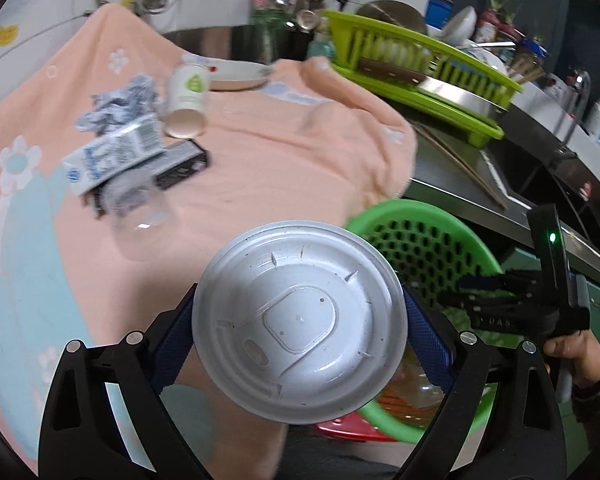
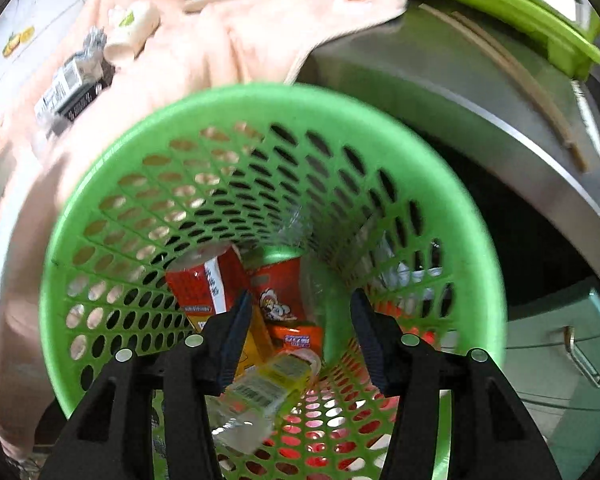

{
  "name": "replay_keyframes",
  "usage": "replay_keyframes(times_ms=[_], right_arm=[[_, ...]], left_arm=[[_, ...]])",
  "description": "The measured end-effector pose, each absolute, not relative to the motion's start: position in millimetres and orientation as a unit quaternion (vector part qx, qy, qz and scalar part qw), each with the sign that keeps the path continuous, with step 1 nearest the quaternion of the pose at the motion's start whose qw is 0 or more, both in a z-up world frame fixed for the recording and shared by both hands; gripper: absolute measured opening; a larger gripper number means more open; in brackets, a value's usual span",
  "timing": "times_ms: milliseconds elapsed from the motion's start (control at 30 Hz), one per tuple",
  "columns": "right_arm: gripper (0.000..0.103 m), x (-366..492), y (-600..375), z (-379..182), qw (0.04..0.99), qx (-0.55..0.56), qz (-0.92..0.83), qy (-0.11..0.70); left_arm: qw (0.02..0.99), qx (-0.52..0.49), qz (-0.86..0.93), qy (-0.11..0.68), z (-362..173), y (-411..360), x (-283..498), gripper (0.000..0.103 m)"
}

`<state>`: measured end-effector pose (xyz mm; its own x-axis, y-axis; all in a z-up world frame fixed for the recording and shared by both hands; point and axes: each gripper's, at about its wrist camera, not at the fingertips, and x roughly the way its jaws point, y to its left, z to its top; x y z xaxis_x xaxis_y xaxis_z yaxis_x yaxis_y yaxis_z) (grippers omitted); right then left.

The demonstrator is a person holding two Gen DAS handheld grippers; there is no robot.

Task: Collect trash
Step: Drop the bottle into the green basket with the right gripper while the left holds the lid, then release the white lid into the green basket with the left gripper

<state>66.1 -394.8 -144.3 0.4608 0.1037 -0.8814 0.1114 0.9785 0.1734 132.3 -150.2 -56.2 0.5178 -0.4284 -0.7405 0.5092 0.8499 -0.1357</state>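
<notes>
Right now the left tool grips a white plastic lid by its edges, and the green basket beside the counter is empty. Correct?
Not quite. The left tool does grip the white plastic lid, but the green basket is not empty: the right wrist view shows red cartons and a clear bottle inside.

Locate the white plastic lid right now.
In the left wrist view, the white plastic lid sits clamped between the left gripper pads, low centre, over the peach towel's edge beside the green basket.

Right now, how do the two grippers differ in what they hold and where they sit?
The left gripper is clamped on a white plastic lid above the peach cloth; the right gripper stands empty over the green basket. Both have dark blue pads.
</notes>
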Motion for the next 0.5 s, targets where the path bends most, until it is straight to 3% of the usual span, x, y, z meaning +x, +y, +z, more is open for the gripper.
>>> replay_keyframes(times_ms=[233, 500], right_arm=[[0.065, 49.0, -415.1, -115.1, 0.864, 0.116, -0.009, 0.490], [0.070, 31.9, -422.6, -103.0, 0.876, 0.127, -0.011, 0.466]], left_arm=[[0.846, 0.074, -0.300, 0.434, -72.9, -194.6, 118.3, 0.092], [0.824, 0.109, -0.321, 0.454, -95.3, -236.6, 105.1, 0.094]])
